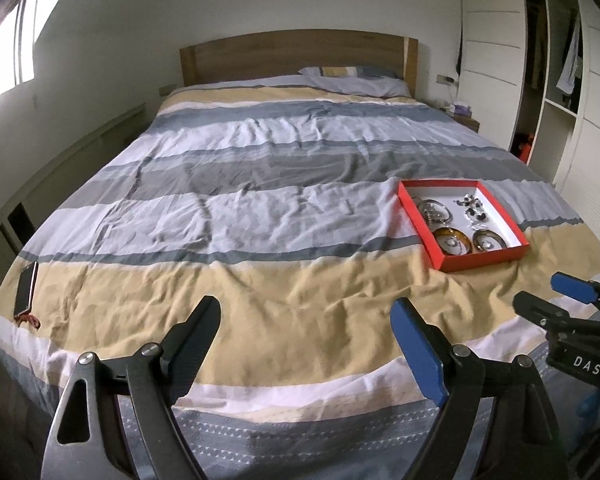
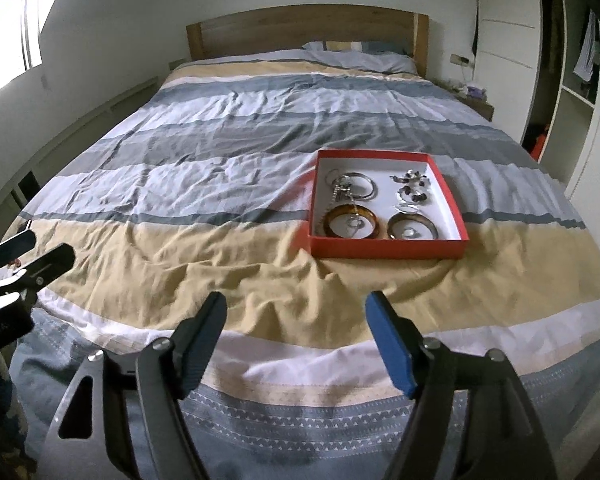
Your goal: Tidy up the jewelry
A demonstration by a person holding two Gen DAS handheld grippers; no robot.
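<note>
White letters "DAS" stand on the black body of the right gripper [image 1: 540,300].

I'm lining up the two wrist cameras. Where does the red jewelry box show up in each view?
Left wrist view: the red jewelry box lies right of centre on the striped bedspread, far right of the open left tongs.
Right wrist view: the box sits just right of centre, ahead of the open right tongs.
Shared landmark: the wooden headboard.
</note>
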